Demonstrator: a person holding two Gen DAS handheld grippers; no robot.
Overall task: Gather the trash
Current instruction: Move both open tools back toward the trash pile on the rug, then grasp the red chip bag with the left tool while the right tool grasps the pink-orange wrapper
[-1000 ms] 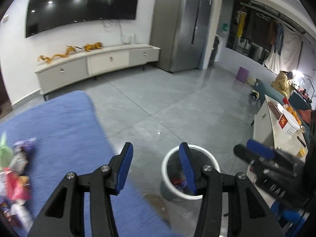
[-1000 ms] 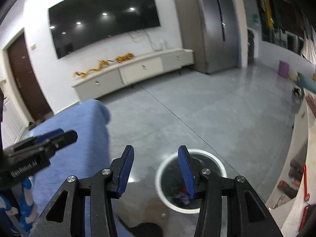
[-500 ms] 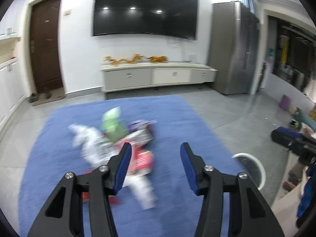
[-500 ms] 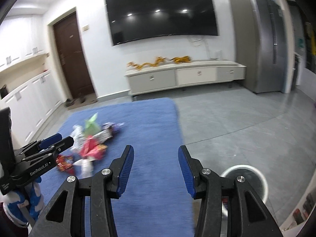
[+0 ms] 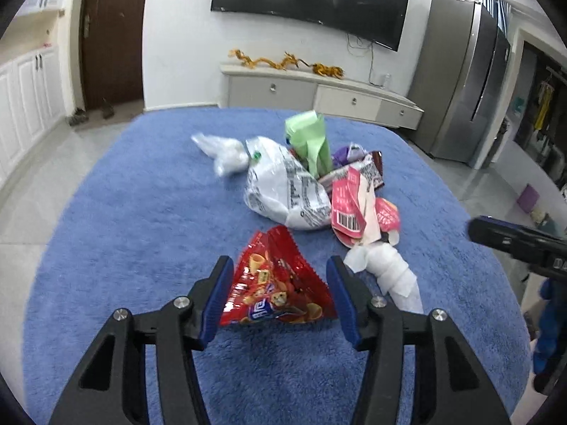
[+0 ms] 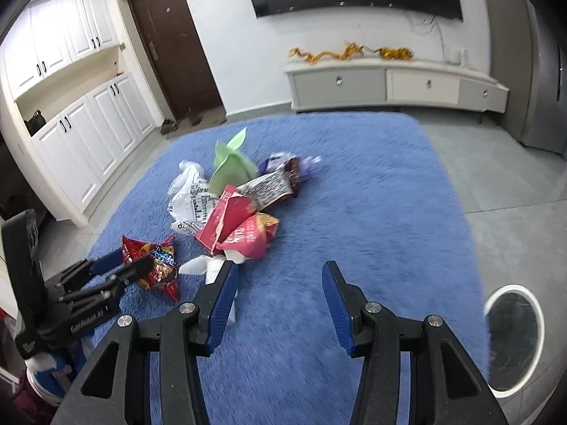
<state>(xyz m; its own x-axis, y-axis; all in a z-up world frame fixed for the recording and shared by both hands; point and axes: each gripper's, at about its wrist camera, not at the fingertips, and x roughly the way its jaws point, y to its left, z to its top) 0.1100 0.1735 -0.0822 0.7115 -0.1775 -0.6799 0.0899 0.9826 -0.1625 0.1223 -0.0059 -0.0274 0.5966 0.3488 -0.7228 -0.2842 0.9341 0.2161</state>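
- While both grippers are hovering apart and empty over the fluffy blue rug (image 5: 141, 212), a pickup is starting.
- The left gripper (image 5: 280, 294) is framing the crinkled red snack packet (image 5: 276, 283), pads not touching.
- The right gripper (image 6: 276, 304) is facing bare rug beside the pile.
- Next, probably closing on the packet, then carrying it to the white-rimmed round bin (image 6: 514, 336).

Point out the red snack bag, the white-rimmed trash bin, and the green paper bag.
red snack bag (image 5: 280, 290), left wrist view, middle of its printed face.
trash bin (image 6: 489, 304), right wrist view, left side of its white rim.
green paper bag (image 5: 312, 138), left wrist view, its upright front face.
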